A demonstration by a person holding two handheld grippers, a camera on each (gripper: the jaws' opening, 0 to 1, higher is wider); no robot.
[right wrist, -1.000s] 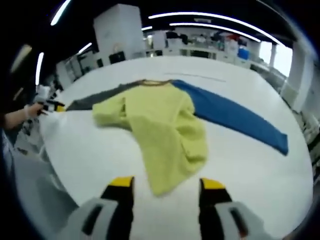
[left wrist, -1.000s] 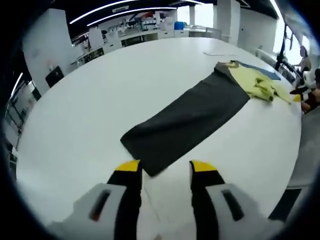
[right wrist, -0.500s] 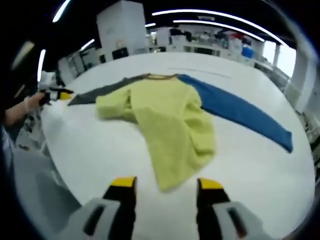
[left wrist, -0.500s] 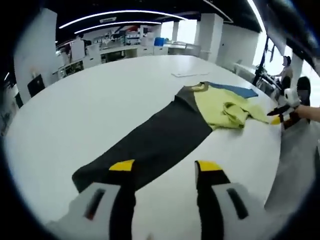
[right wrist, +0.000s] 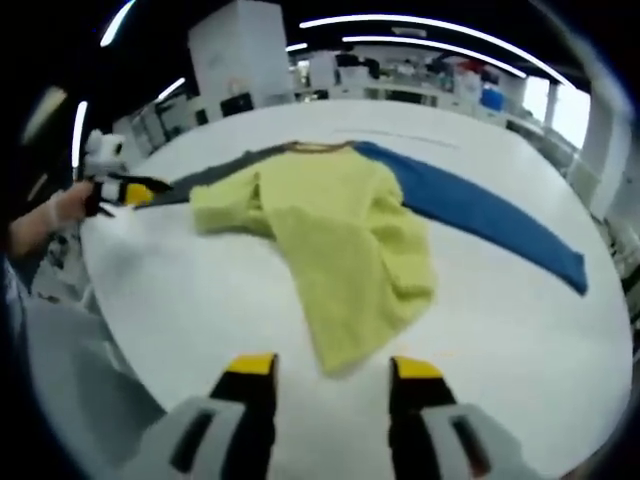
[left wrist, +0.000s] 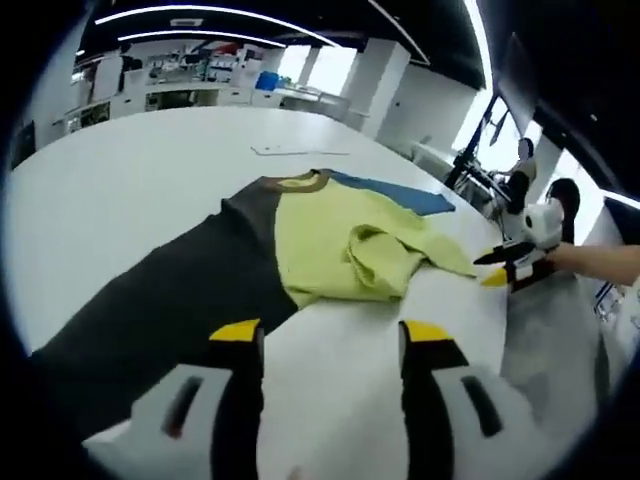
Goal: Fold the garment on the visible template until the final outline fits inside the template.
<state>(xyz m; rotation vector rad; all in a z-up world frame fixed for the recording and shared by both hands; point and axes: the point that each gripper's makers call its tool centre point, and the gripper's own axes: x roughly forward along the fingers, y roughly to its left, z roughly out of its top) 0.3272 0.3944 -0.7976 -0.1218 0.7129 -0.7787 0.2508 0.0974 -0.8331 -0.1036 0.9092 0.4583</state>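
The large round white desk (right wrist: 520, 330) carries all the work items. On it lie two long flat cloth strips meeting at the far end: a dark grey rectangular strip (left wrist: 150, 310) and a blue rectangular strip (right wrist: 480, 225). The yellow-green knitted long-sleeved garment (right wrist: 340, 235) lies across the junction of the two strips, its brown-trimmed collar at the far side in the right gripper view, its body partly on the grey strip and partly on bare desk. The garment is loosely bunched, with one sleeve folded over the body and a hem pointing toward my right gripper. In the left gripper view the same garment (left wrist: 350, 245) sits right of the grey strip, with one sleeve tip reaching toward the desk edge. My left gripper (left wrist: 332, 335) is held above the desk beside the grey strip, jaws apart and holding nothing. My right gripper (right wrist: 332, 368) is held just before the garment's near hem, jaws apart and holding nothing.
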